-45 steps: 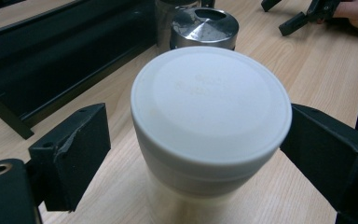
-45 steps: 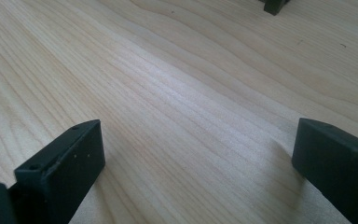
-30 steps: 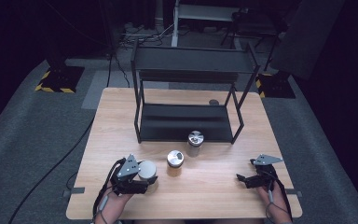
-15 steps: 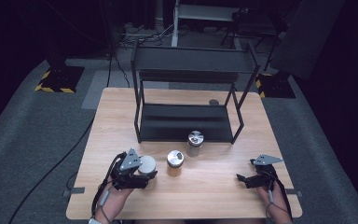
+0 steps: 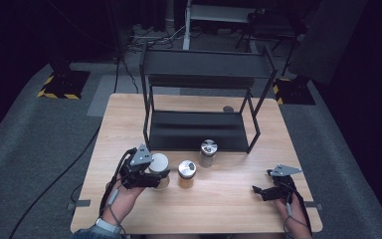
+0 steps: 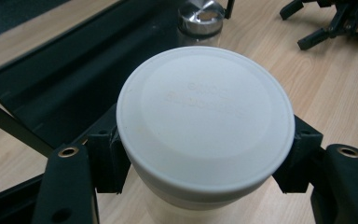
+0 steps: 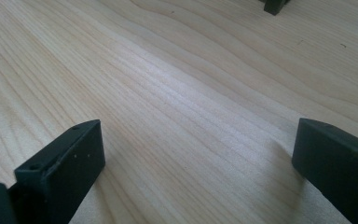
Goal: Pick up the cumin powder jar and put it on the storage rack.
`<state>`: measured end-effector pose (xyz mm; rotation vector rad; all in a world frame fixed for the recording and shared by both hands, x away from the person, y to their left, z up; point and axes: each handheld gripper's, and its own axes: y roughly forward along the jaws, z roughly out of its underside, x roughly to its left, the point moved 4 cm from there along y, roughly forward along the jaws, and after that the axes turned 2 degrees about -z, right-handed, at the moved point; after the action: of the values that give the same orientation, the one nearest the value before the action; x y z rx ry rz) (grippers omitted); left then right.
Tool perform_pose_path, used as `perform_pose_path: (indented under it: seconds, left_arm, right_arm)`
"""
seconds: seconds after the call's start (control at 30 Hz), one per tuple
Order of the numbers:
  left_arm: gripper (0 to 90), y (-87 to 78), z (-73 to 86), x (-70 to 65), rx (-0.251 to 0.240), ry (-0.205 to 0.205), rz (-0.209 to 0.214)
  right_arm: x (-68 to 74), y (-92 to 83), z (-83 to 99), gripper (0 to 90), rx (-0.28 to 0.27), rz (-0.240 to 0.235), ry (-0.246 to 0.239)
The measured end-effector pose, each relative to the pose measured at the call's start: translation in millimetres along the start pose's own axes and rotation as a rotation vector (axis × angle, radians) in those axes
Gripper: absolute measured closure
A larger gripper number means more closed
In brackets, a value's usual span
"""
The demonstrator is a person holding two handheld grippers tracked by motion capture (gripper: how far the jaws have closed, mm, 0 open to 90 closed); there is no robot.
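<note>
A jar with a wide white lid point(image 5: 159, 163) point(image 6: 205, 121) is clamped between the jaws of my left gripper point(image 5: 155, 175) point(image 6: 205, 172), lifted a little off the wooden table point(image 5: 229, 209) at the front left. Just right of it stands a jar with amber contents and a silver lid point(image 5: 187, 173). A silver-topped jar point(image 5: 208, 152) point(image 6: 201, 18) stands in front of the black two-level rack point(image 5: 199, 107). My right gripper point(image 5: 261, 190) point(image 7: 196, 158) rests low over the table at the front right, jaws wide apart with only bare wood between them.
The black rack fills the middle and back of the table, its lower shelf point(image 6: 74, 70) dark and low. A small round object point(image 5: 228, 109) lies behind the rack. My right gripper's jaws point(image 6: 326, 23) show far off in the left gripper view.
My left gripper has risen and shifted forward and right with the white-lidded jar, closer to the amber jar. The right gripper has stayed put.
</note>
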<state>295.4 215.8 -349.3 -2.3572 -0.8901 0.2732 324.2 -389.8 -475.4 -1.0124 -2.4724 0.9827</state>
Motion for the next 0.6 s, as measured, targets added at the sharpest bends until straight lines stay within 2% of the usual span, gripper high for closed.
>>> perform_pose_path:
  seconds: [0.13, 0.3, 0.6]
  left_arm:
    - [33.1, -1.1, -12.9, 4.9, -0.005, 0.009, -0.005]
    - [33.1, -1.2, -30.2, 13.6, -0.007, -0.001, 0.002]
    - [33.1, 3.4, -62.2, 24.5, -0.005, 0.011, -0.015]
  right_arm:
    - [0.0, 0.0, 0.0, 2.1, 0.0, 0.0, 0.0]
    - [0.0, 0.0, 0.0, 2.1, 0.0, 0.0, 0.0]
    - [0.0, 0.0, 0.0, 2.1, 0.0, 0.0, 0.0]
